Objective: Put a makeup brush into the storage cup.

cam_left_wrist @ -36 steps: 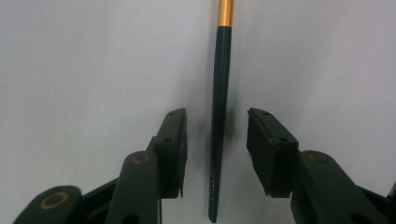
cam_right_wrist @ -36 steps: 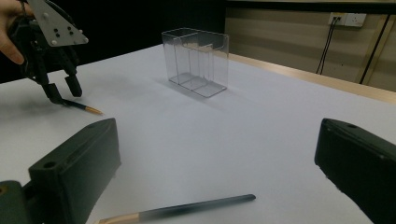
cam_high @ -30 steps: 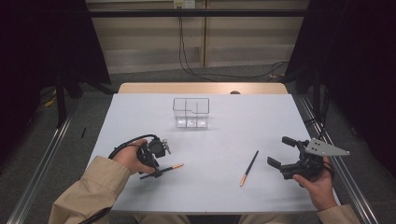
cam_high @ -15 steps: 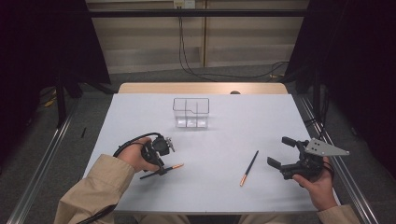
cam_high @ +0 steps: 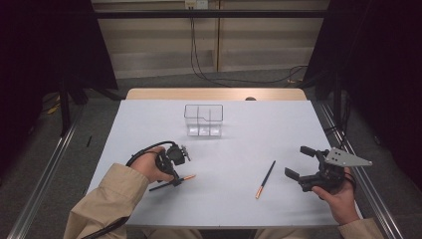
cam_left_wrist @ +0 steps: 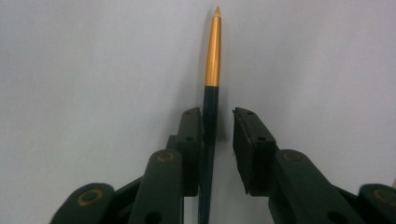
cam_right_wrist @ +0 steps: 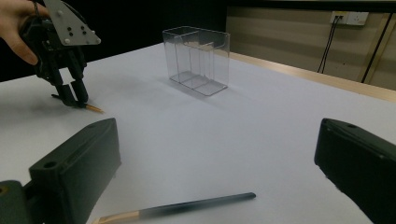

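This looks like a lab or recording studio rather than a home. A white-topped counter (cam_high: 219,149) stands walled in by black curtains (cam_high: 45,45), with metal floor rails (cam_high: 45,174) along both sides. Behind it, loose cables (cam_high: 199,59) hang from a wall socket (cam_high: 196,4) on what seems a bare panelled wall.

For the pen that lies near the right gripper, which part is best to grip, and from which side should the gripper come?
Probably the dark barrel of the pen near its middle, from straight above, jaws across its length. It lies flat and slim on the table with free space on both sides. The right gripper stands open beside it.
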The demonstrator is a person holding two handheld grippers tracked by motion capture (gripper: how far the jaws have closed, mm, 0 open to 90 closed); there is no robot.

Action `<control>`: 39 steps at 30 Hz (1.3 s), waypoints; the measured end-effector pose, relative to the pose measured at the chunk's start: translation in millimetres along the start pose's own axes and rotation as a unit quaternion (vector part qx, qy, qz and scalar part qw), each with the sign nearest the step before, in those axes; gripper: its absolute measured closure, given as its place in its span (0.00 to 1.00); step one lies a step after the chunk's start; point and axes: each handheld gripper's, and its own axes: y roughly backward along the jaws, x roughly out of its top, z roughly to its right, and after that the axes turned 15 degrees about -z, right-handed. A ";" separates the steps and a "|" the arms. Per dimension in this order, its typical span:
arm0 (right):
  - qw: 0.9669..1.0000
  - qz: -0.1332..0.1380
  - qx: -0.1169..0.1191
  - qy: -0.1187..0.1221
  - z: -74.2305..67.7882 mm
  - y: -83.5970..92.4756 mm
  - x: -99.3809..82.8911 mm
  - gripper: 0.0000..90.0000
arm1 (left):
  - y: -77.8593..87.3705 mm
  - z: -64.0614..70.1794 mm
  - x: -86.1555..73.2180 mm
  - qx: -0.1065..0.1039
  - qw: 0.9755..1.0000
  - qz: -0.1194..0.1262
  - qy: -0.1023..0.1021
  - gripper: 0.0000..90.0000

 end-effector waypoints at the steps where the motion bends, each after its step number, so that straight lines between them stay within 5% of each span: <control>1: 1.000 0.000 0.000 0.000 -0.1 0.0 0.0 0.00 | 0.2 0.1 0.9 -0.002 1.000 -0.001 0.001 0.81; 18: 1.000 0.000 -0.002 0.001 0.0 0.7 0.1 0.00 | -1.6 -0.3 12.7 0.001 1.000 -0.022 0.001 0.87; 26: 1.000 -0.001 -0.005 0.003 0.0 1.5 -0.2 0.00 | -1.7 2.8 17.8 0.020 0.999 -0.041 0.003 0.93; 39: 1.000 -0.003 -0.003 0.005 -0.5 0.4 -0.1 0.00 | -2.0 6.3 16.4 0.028 0.999 -0.031 0.009 0.93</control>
